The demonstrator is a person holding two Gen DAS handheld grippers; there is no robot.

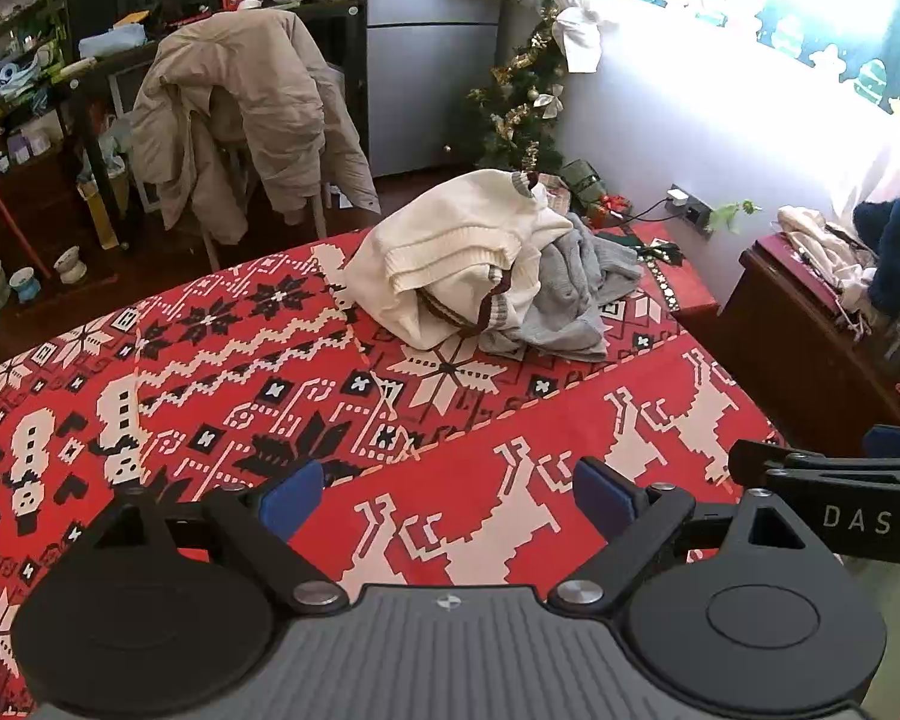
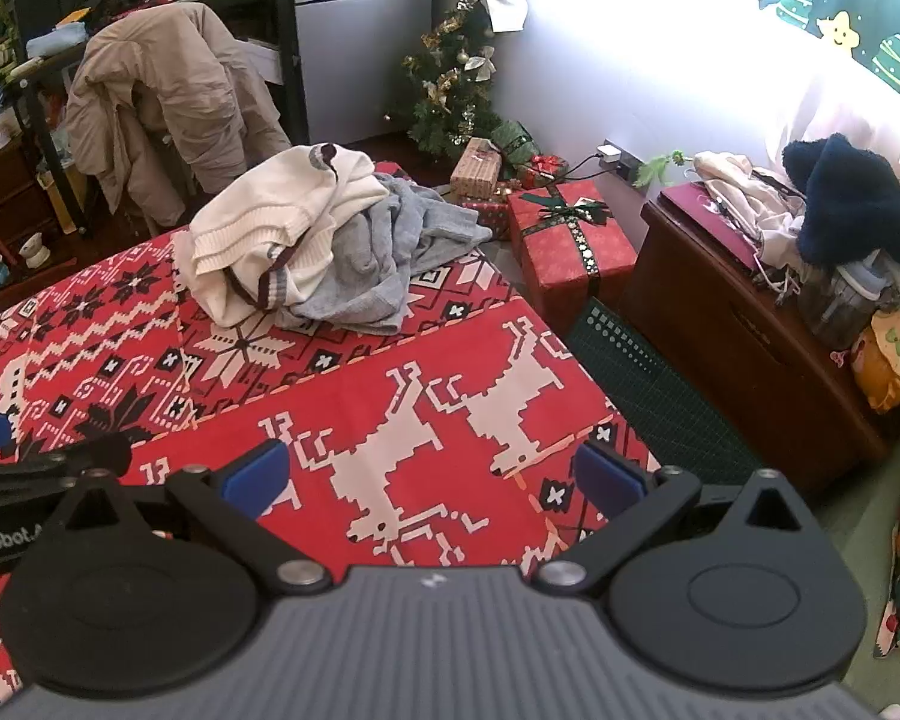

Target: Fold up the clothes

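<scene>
A crumpled cream knit sweater [image 1: 456, 252] [image 2: 270, 228] with brown and grey stripes lies heaped at the far side of the red patterned tablecloth [image 1: 270, 360] [image 2: 450, 372]. A grey garment [image 1: 576, 294] [image 2: 378, 264] is bunched against its right side, partly under it. My left gripper [image 1: 447, 495] hovers open over the near part of the cloth, well short of the pile, nothing between its blue pads. My right gripper [image 2: 429, 477] is also open and empty, over the reindeer pattern near the table's right edge. Each gripper's side shows at the edge of the other's view.
A chair draped with a beige jacket [image 1: 240, 120] [image 2: 162, 102] stands behind the table. Wrapped gift boxes [image 2: 570, 240] and a small Christmas tree [image 2: 450, 90] sit on the floor to the right. A dark wooden cabinet [image 2: 750, 330] carries more clothes. A green cutting mat [image 2: 660, 384] pokes out past the table's right edge.
</scene>
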